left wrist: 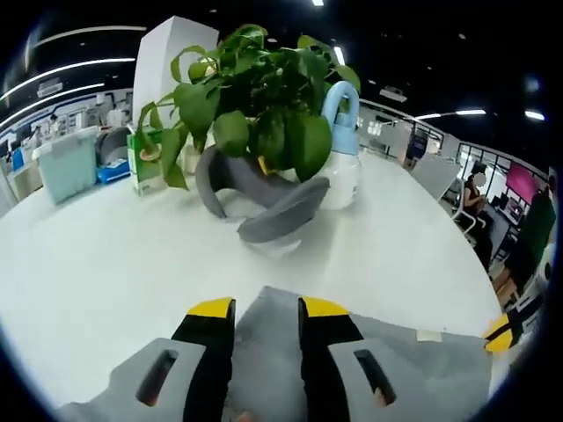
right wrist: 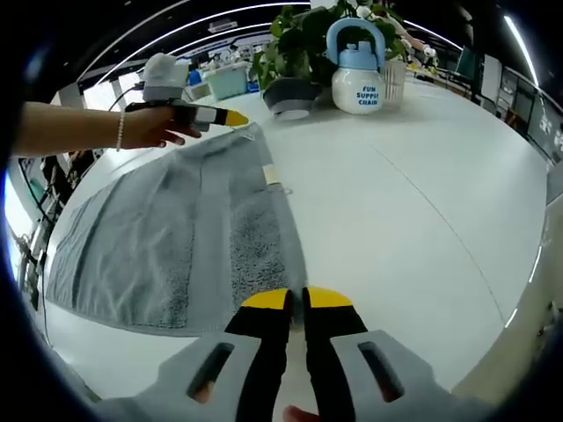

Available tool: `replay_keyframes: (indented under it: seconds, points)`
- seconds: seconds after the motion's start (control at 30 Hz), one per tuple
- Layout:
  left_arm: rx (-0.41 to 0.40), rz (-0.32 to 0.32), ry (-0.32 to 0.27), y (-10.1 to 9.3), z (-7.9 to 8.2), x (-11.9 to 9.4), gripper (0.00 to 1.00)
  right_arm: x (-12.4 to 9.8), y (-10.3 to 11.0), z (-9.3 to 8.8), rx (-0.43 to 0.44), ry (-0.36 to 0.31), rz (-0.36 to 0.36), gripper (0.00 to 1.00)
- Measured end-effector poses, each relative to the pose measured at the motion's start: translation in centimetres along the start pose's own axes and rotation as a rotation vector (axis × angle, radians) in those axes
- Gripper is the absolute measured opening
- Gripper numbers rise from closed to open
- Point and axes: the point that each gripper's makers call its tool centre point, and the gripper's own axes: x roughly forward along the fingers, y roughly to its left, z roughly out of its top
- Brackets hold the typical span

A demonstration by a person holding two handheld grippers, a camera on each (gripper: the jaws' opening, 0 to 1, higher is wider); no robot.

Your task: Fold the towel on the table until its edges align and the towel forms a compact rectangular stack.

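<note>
grey towel point(right wrist: 167, 237) lying flat on the white table point(right wrist: 396, 202), its long axis running away from the right gripper point(right wrist: 296, 303) toward the left gripper point(right wrist: 230, 117). each gripper sits at one corner of the same long edge: the right fingers point(right wrist: 265, 301) closed on the near corner, cloth pinched between the yellow tips; the left fingers point(left wrist: 211, 309) nearly together with a ridge of towel point(left wrist: 264, 352) rising between them, apparently gripped. the rest of the cloth spreads to the left of the right fingers, so the fold would likely carry this edge across to the far one. both grippers are held low, near the table; a hand point(right wrist: 145, 127) holds the left one. beyond the left fingers stand a potted plant point(left wrist: 255, 97) and a blue-handled jug point(left wrist: 341, 149).
</note>
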Motion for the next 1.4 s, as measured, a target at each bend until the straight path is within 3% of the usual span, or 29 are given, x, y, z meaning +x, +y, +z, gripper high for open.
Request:
replay_keyframes:
  seconds: [0.4,0.67,0.93,1.07,1.2,1.4]
  points:
    - [-0.003,0.011,0.038,0.2,-1.3,0.7,0.19,0.2,0.1,0.0,0.001,0.009,-0.005,0.01]
    - [0.066,0.016,0.042,0.2,-1.3,0.8,0.07,0.4,0.2,0.0,0.008,0.023,-0.008,0.0]
    - [0.113,0.003,0.048,0.0,-1.2,0.4,0.03,0.1,0.5,0.2,-0.023,0.051,-0.005,0.0]
    - [0.109,0.003,0.04,-0.1,-0.5,-0.2,0.03,-0.1,0.5,0.4,-0.033,0.041,0.009,0.0]
    - [0.111,0.004,0.016,-0.1,0.9,-1.0,0.03,-0.7,0.8,1.6,0.042,-0.013,0.028,0.0]
    - [0.107,0.006,0.0,-0.3,2.4,-2.6,0.03,-1.6,1.8,3.1,-0.017,-0.032,0.042,0.0]
